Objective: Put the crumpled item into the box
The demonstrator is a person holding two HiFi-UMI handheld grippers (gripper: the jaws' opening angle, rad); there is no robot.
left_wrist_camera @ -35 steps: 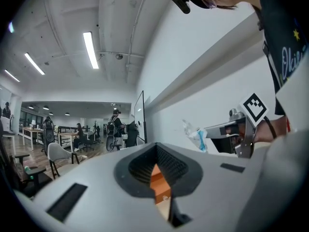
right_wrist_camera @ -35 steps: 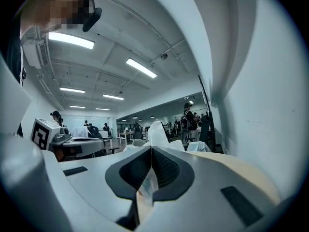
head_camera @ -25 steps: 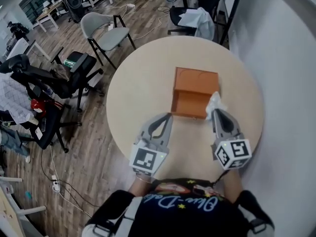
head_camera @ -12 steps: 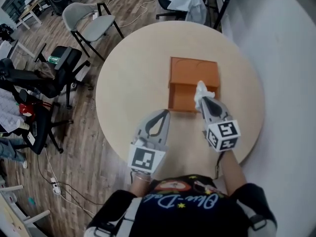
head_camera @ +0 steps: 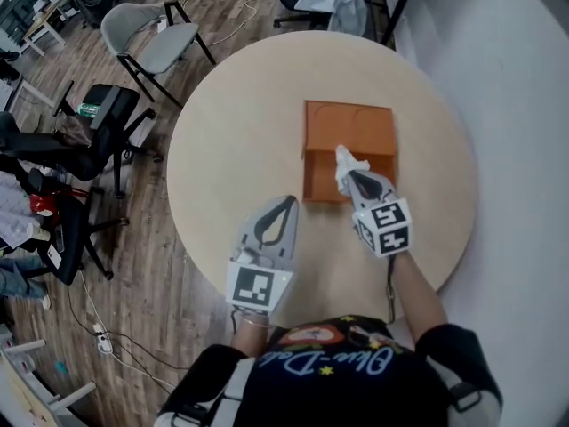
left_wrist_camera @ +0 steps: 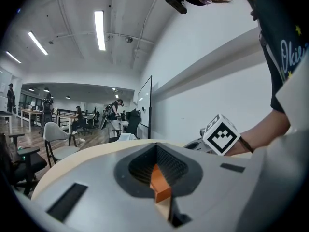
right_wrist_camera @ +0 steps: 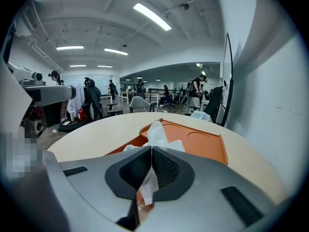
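Crumpled item (head_camera: 345,160), white and tissue-like, is pinched in my right hand-held gripper (head_camera: 350,178) over the right side of the open orange box (head_camera: 322,174) on the counter (head_camera: 231,132). My left hand-held gripper (head_camera: 283,205) is pressed together, empty. Risk: released this near the wall, the light item may catch the rim or cling to the jaws

Your right gripper (head_camera: 348,176) pinches the white crumpled item (head_camera: 343,157) at its tip, right over the near edge of the open orange box (head_camera: 351,130). The box sits mid-right on the round beige table (head_camera: 231,132). Your left gripper (head_camera: 285,202) is over the table just left of the box's near corner, jaws together, nothing in them. Grey chair (head_camera: 151,47) stands on the wood floor (head_camera: 151,274) off the table's far left.
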